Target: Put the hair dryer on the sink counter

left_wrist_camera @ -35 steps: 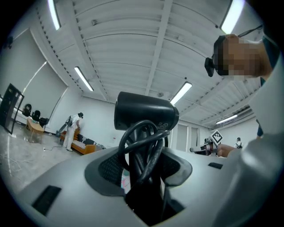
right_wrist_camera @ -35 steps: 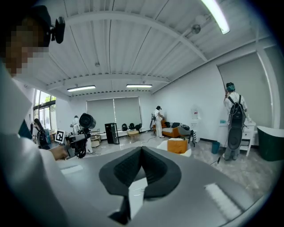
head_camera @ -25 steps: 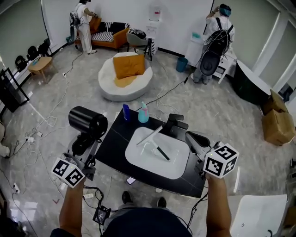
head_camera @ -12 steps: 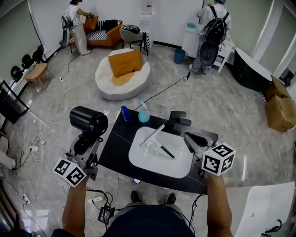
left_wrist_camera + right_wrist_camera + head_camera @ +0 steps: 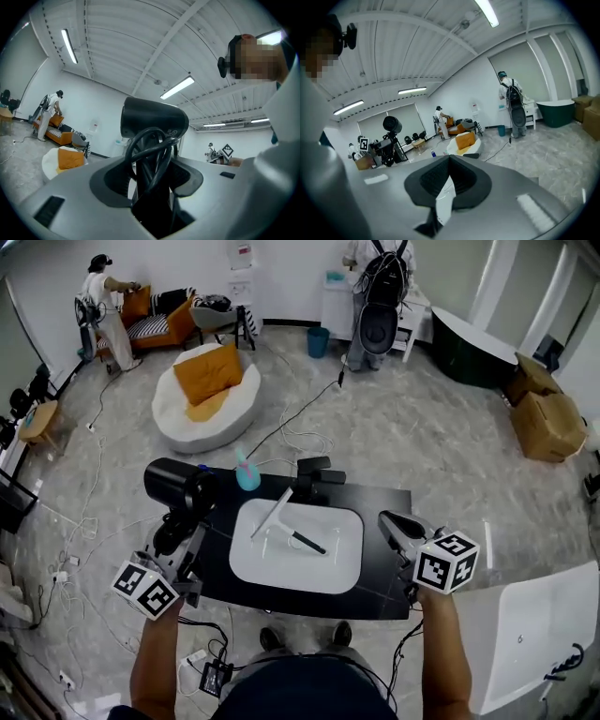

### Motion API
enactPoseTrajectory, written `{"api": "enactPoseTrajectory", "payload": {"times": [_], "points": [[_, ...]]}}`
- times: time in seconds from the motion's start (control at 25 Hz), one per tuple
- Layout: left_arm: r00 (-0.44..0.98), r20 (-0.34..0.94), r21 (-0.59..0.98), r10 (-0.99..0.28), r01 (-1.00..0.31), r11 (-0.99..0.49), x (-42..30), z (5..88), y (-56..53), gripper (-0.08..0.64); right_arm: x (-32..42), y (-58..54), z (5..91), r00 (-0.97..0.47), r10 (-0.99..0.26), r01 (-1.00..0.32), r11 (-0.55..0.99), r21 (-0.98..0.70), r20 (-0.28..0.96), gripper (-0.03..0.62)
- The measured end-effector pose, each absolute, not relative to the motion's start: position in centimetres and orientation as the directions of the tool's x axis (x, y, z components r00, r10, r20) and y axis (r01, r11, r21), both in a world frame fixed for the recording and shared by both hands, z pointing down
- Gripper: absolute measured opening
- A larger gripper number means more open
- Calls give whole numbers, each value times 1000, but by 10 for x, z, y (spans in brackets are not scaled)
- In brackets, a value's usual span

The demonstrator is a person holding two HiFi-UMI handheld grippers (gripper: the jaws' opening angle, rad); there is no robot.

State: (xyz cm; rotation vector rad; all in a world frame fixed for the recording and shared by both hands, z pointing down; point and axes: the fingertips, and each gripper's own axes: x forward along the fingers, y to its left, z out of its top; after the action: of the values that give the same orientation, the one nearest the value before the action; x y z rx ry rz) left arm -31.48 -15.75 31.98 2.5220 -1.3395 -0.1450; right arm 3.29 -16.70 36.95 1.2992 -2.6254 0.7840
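Left gripper (image 5: 181, 526): clamped on the cord-wrapped handle of the black hair dryer (image 5: 178, 486), at the left edge of the sink counter (image 5: 389, 512).
Writing: fine print on the dryer's barrel, too small to read.
Teal bottle (image 5: 247, 474): counter's back left, just beside the dryer.
Faucet (image 5: 317, 472): counter's back edge, behind the white basin (image 5: 328, 563).
Right gripper (image 5: 388, 520): jaws together, empty, over the counter's right end.

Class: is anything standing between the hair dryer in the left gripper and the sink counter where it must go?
Nothing visible blocks it. The hair dryer, held in the left gripper, hangs at the counter's left edge; only a teal bottle stands close beside it.
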Motion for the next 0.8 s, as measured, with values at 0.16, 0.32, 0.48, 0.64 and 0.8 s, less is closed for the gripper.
{"api": "enactPoseTrajectory", "payload": {"times": [0.16,0.32,0.48,0.64,0.8], "points": [[611,82,302,-787,-768,-565,-273,338,-167,198,65,-159,382,-599,-730,-782,444,-438,330,11],[647,126,301,-752,-747,-592,-241,358,-166,198,90,-155,392,-574,-747,-789,396,-470,335,11],[663,166,286,-730,-741,-608,-219,385,-162,198,104,-151,409,-564,-755,-782,359,-510,334,11],[667,193,328,-720,-735,-593,-211,409,-152,198,103,-142,426,-576,-736,-767,336,-547,355,11],[668,219,382,-712,-730,-567,-208,431,-141,198,98,-133,433,-588,-715,-764,336,-551,378,11]]}}
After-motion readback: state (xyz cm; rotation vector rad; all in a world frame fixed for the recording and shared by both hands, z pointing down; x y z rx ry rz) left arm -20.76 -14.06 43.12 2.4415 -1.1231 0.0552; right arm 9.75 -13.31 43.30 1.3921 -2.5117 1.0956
